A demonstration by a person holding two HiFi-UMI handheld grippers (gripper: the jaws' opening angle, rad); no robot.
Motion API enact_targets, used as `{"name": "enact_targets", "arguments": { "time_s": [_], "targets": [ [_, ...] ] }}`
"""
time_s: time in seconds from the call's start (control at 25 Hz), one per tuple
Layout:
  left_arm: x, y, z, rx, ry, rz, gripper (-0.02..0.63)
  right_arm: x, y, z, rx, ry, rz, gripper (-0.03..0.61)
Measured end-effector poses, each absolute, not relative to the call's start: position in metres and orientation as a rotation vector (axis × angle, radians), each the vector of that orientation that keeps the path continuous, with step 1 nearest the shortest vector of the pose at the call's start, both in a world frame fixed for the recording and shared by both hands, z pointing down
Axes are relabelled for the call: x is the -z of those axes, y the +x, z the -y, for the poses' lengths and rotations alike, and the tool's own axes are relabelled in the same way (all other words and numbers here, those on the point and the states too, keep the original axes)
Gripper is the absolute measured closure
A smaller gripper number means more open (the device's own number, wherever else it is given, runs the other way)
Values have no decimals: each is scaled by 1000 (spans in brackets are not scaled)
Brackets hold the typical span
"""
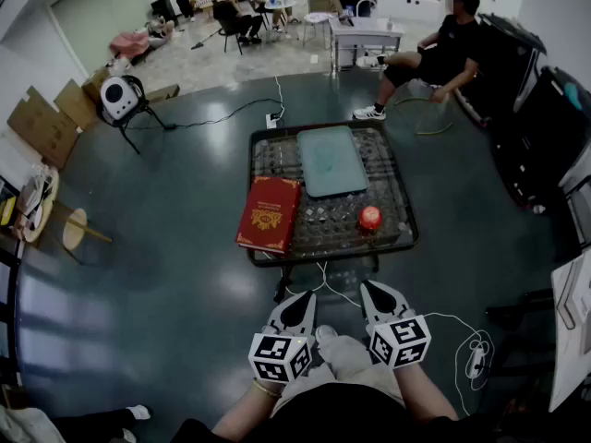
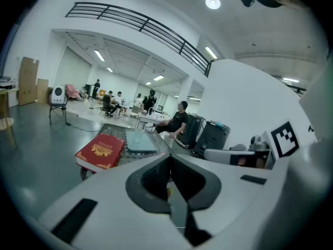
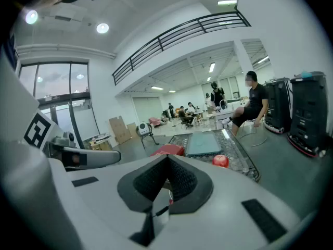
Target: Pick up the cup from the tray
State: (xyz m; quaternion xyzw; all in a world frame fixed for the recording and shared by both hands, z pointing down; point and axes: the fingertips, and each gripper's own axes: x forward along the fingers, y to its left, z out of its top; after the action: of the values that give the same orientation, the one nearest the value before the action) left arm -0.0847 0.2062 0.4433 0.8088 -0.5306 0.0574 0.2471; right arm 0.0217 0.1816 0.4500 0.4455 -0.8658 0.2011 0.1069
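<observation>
Both sets of jaws shut and empty, left gripper (image 1: 297,301) and right gripper (image 1: 377,293) hang well short of the tray (image 1: 331,160), dead ahead on the bench (image 1: 392,187); the cup cannot be made out.

desk (image 1: 386,169): 1 | red book (image 1: 269,213): 1 | teal pad (image 1: 331,160): 1 | red round thing (image 1: 369,217): 1 | tongs: 2 = left tongs (image 1: 299,297) + right tongs (image 1: 375,289)

Glossy floor (image 1: 166,275), glass-topped table (image 1: 273,155)
</observation>
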Motion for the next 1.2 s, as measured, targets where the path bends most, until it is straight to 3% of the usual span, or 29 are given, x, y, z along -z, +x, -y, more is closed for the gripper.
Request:
{"name": "enact_targets", "arguments": {
  "time_s": [0.48,1.2],
  "targets": [
    [-443,-16,-316,-222,2114,1602,606,-428,60,-290,-508,1142,2639,577],
    [-434,25,-302,-223,2076,1692,606,-425,116,-283,-579,1122,2688,577]
  ]
}}
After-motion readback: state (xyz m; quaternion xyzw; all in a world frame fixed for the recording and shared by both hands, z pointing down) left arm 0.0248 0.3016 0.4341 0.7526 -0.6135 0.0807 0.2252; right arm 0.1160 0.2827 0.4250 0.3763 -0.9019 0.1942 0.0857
